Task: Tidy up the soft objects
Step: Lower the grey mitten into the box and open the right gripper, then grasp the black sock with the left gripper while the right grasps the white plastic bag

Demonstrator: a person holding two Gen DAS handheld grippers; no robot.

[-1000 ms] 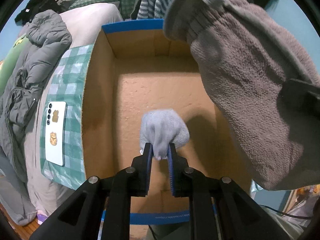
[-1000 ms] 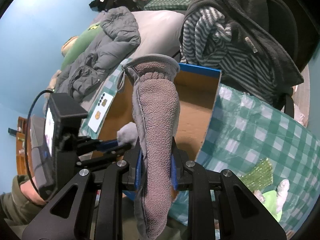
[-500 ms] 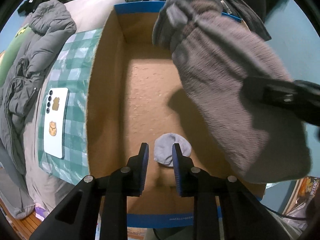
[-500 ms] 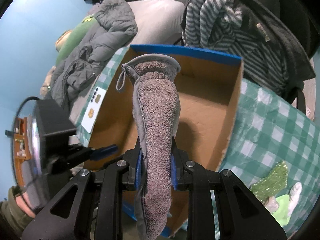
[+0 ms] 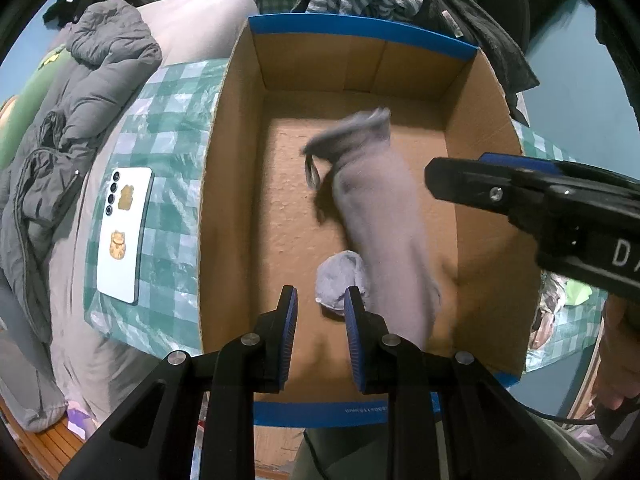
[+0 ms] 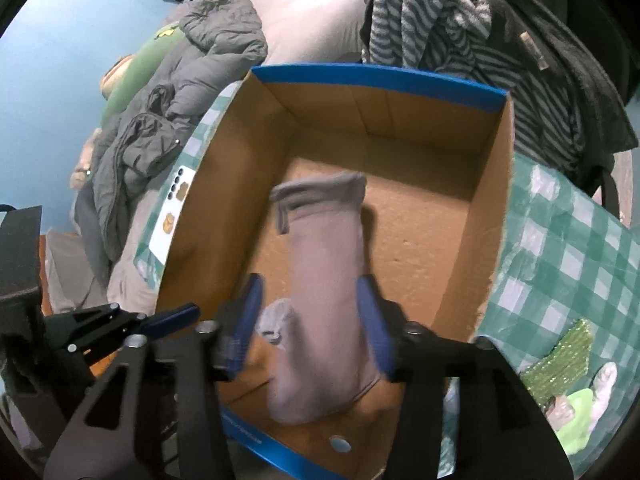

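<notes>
A cardboard box point(image 5: 236, 184) with blue-taped edges stands open on the bed; it also shows in the right wrist view point(image 6: 496, 208). A small light-grey sock ball point(image 5: 340, 280) lies on its floor, just beyond my open left gripper point(image 5: 320, 300). A long grey fleece sock point(image 5: 380, 216) is blurred and lies loose in the box. In the right wrist view the fleece sock point(image 6: 324, 280) sits between the spread fingers of my open right gripper point(image 6: 308, 300), untouched by them. The sock ball point(image 6: 276, 324) lies beside it.
A white phone point(image 5: 122, 232) lies on the green checked cloth point(image 5: 168, 160) left of the box. A grey jacket point(image 5: 80, 112) is piled further left. Striped and dark garments point(image 6: 480, 40) hang behind the box. Green items point(image 6: 568, 368) lie on the cloth to the right.
My left gripper opened and left the sock ball in the box, then drew back. My right gripper moved over the box and opened, and the fleece sock dropped in.
</notes>
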